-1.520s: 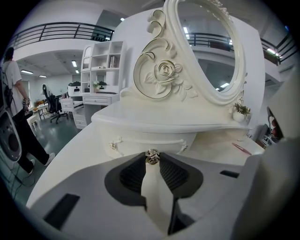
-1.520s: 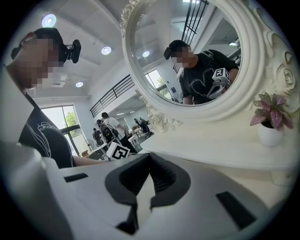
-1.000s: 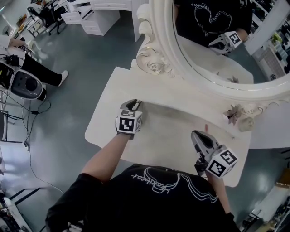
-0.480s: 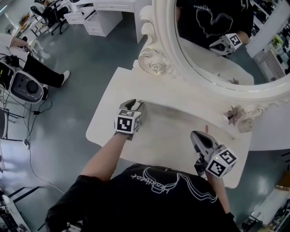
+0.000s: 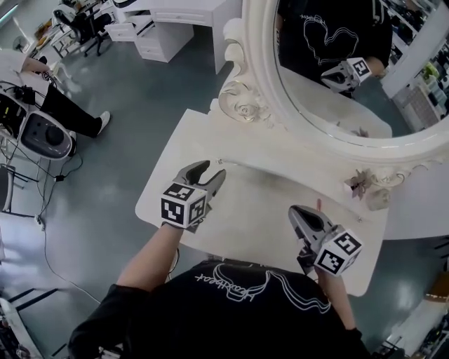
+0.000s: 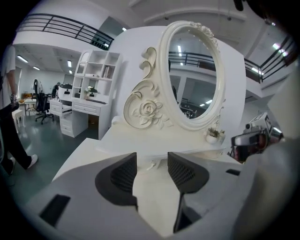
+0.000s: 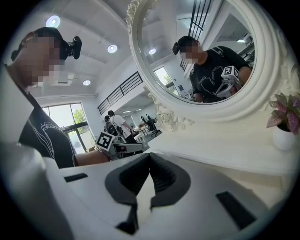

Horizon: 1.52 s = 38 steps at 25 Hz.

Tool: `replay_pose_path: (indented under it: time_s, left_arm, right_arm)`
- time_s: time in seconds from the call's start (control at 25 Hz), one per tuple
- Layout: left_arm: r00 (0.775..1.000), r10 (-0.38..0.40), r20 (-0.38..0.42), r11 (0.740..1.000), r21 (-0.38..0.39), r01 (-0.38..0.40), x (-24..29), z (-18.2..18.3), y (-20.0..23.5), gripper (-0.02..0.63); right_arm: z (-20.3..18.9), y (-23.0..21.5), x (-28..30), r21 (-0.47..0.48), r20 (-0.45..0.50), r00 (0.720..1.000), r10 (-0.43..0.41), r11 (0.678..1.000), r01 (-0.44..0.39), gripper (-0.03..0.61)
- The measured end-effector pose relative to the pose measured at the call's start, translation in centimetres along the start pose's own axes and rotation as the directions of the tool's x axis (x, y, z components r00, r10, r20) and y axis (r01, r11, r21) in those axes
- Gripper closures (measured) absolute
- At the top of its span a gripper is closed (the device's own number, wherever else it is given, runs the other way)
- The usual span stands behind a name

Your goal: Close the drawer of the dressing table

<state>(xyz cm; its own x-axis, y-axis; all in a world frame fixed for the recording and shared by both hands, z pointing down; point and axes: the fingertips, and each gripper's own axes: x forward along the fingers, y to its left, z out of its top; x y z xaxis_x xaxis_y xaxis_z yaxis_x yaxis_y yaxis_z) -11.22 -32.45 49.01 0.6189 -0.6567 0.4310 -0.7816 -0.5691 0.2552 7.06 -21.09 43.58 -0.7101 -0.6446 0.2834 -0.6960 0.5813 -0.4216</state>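
Grey glossy floor (image 5: 140,98); white drawer desk (image 5: 165,38), black office chair (image 5: 78,19) far left; white shelf unit (image 6: 96,77); dark balcony railing (image 6: 70,26); round ceiling lights (image 7: 111,48); tall window (image 7: 63,115)

The dressing table (image 5: 258,205) was recorded as cream-white; its mirror frame (image 5: 261,77) was carved with rose and scroll patterns. The floor (image 5: 140,91) was noted blue-grey, the shirt (image 5: 238,312) black with white linework.

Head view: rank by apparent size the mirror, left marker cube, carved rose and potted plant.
1. mirror
2. left marker cube, though nearness to the camera enlarges it
3. carved rose and potted plant look alike; not ranked
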Motion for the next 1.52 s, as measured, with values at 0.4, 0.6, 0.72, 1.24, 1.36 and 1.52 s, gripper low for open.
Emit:
replay_pose_path:
  time_s: [0.4, 0.6, 0.72, 1.24, 1.36, 1.52]
  left_arm:
    - [0.954, -0.272, 0.129, 0.960, -0.031, 0.278, -6.3, 4.5, -7.6, 0.596]
    - [0.926, -0.337, 0.173, 0.940, 0.004, 0.341, -8.0, 5.9, -9.9, 0.609]
    - [0.920, -0.351, 0.173, 0.936, 0.027, 0.352, -8.4, 5.8, -10.9, 0.611]
    - [0.918, -0.369, 0.143, 0.928, 0.012, 0.371, -7.7, 4.2, -12.5, 0.610]
    - [0.917, -0.373, 0.141, 0.927, 0.016, 0.374, -7.7, 4.2, -12.8, 0.610]
    - [0.919, -0.371, 0.135, 0.928, 0.018, 0.372, -7.8, 4.0, -12.9, 0.610]
  right_arm:
    - [2.5, 3.1, 1.6, -0.085, 0.026, 0.996, 0.088, 0.993, -0.086, 0.575]
    - [3.1, 4.2, 1.4, -0.112, 0.037, 0.994, 0.102, 0.989, -0.098, 0.575]
    - [4.2, 4.4, 0.9, -0.125, 0.086, 0.991, 0.100, 0.988, -0.089, 0.575]
    - [3.3, 4.2, -0.1, -0.130, 0.101, 0.992, 0.075, 0.990, -0.062, 0.575]
    - [3.2, 4.2, -0.3, -0.127, 0.105, 0.992, 0.072, 0.990, -0.058, 0.575]
    - [3.1, 4.3, -0.6, -0.128, 0.104, 0.992, 0.072, 0.990, -0.058, 0.575]
